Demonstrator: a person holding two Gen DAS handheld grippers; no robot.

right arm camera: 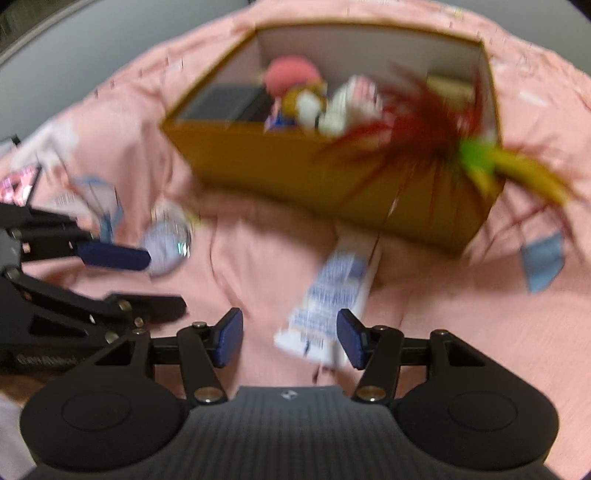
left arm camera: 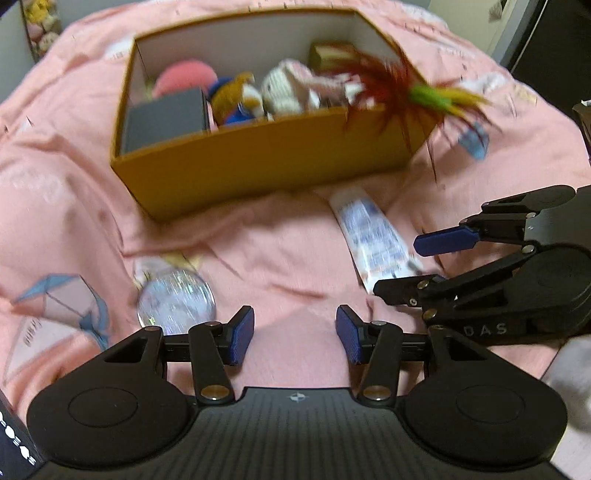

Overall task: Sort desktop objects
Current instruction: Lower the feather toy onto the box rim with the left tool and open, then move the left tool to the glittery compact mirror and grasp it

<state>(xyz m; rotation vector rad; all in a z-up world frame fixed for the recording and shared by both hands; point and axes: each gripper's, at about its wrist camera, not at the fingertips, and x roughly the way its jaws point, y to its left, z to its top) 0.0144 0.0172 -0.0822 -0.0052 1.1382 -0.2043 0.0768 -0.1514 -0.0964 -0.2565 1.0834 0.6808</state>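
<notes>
An open orange cardboard box (left arm camera: 258, 166) (right arm camera: 280, 166) sits on the pink cloth and holds a dark grey box (left arm camera: 166, 118), a pink round thing (left arm camera: 184, 75) and plush toys (left arm camera: 288, 90). A red, green and yellow feather toy (left arm camera: 402, 92) (right arm camera: 436, 136) hangs over its right corner. In front lie a white tube with blue print (left arm camera: 373, 236) (right arm camera: 332, 291) and a clear glass ball (left arm camera: 176, 299) (right arm camera: 168, 243). My left gripper (left arm camera: 295, 336) (right arm camera: 162, 282) is open over bare cloth, right of the ball. My right gripper (right arm camera: 290, 339) (left arm camera: 424, 264) is open, the tube's near end between its pads but not pressed.
The pink cloth (left arm camera: 277, 266) is rumpled, with blue printed shapes (left arm camera: 62, 295) (right arm camera: 543, 262). Plush toys (left arm camera: 40, 26) stand beyond the cloth at the far left. A pink-lit screen (right arm camera: 20, 184) lies at the left edge. Both views are blurred.
</notes>
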